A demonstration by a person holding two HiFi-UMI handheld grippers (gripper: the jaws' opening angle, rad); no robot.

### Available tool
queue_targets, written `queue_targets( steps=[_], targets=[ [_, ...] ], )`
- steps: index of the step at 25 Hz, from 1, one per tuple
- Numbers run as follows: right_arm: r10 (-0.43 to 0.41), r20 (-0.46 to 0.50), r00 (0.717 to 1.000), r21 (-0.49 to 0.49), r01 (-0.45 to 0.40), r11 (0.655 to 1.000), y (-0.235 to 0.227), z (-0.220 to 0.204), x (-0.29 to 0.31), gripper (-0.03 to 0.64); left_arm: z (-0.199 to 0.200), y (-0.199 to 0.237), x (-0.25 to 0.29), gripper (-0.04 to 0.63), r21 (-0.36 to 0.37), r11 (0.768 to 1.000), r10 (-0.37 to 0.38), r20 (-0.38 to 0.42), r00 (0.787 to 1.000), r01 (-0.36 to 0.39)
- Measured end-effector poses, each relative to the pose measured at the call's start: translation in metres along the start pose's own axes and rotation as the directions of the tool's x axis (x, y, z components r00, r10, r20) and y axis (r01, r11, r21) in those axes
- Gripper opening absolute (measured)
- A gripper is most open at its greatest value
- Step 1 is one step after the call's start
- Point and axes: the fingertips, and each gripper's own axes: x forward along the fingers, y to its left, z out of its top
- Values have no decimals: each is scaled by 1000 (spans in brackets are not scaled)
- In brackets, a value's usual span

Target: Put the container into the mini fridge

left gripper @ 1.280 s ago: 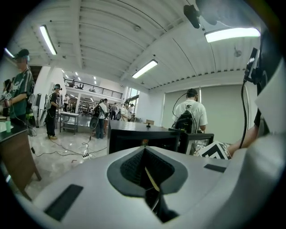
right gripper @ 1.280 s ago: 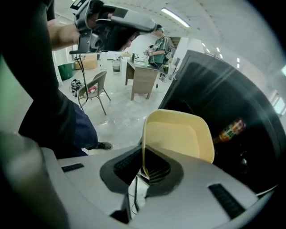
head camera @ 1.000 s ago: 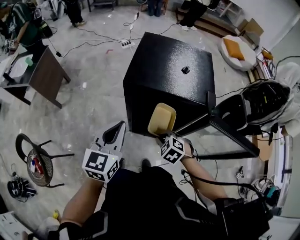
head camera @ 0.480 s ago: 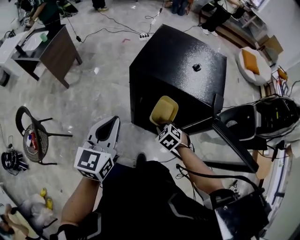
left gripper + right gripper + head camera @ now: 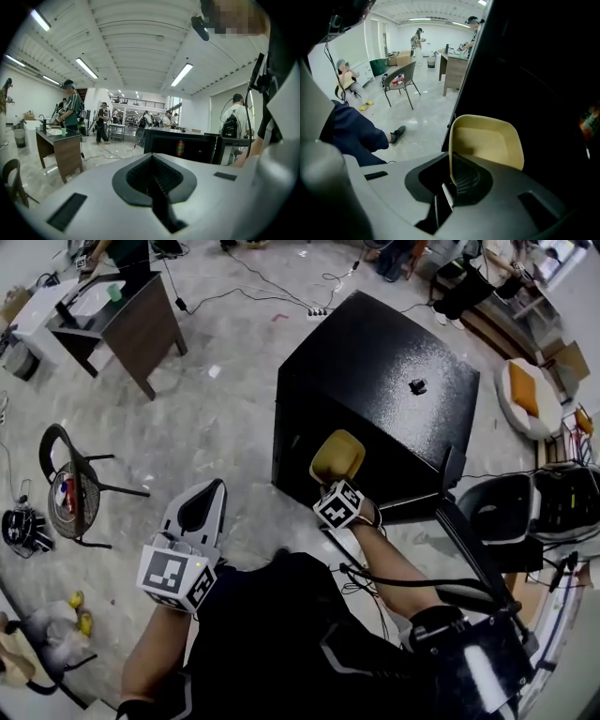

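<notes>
The right gripper (image 5: 449, 188) pinches the yellow container (image 5: 488, 140) by its rim, just in front of the black mini fridge (image 5: 375, 371). The left gripper (image 5: 155, 186) is beside it, pressed together and empty.

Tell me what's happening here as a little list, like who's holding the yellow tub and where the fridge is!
held thing: yellow container, empty inside
right gripper: shut on the container's rim
left gripper: shut, holding nothing, off to the person's left
mini fridge: black, on the floor, straight ahead
fridge door: swung open to the right
container's place: held up at the fridge's open front, not yet set down
</notes>
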Motion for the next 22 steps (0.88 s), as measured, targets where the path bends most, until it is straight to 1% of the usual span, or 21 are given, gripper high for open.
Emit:
queue_targets(
  steps=[3, 9, 12, 17, 22],
  targets=[
    [-11, -9, 1000, 3, 11, 1000, -8, 2, 11, 25, -9, 4, -4, 9, -8, 1000, 26, -8, 1000, -26],
    [-29, -20, 999, 58, 30, 998, -25, 5, 31, 26, -14, 9, -3, 9, -7, 998, 60, -9, 998, -60],
    [-35, -15, 999, 83, 36, 996, -34, 9, 37, 25, -13, 8, 1, 9, -5, 998, 59, 3, 998, -59],
    [-48, -29, 998, 99, 51, 994, -48, 6, 46, 25, -14, 4, 3, 9, 3, 999, 48, 25, 999, -48],
    [-29, -54, 998, 101, 34, 994, -45, -2, 57, 26, -16, 7, 1, 9, -18, 998, 67, 35, 997, -67]
  ],
)
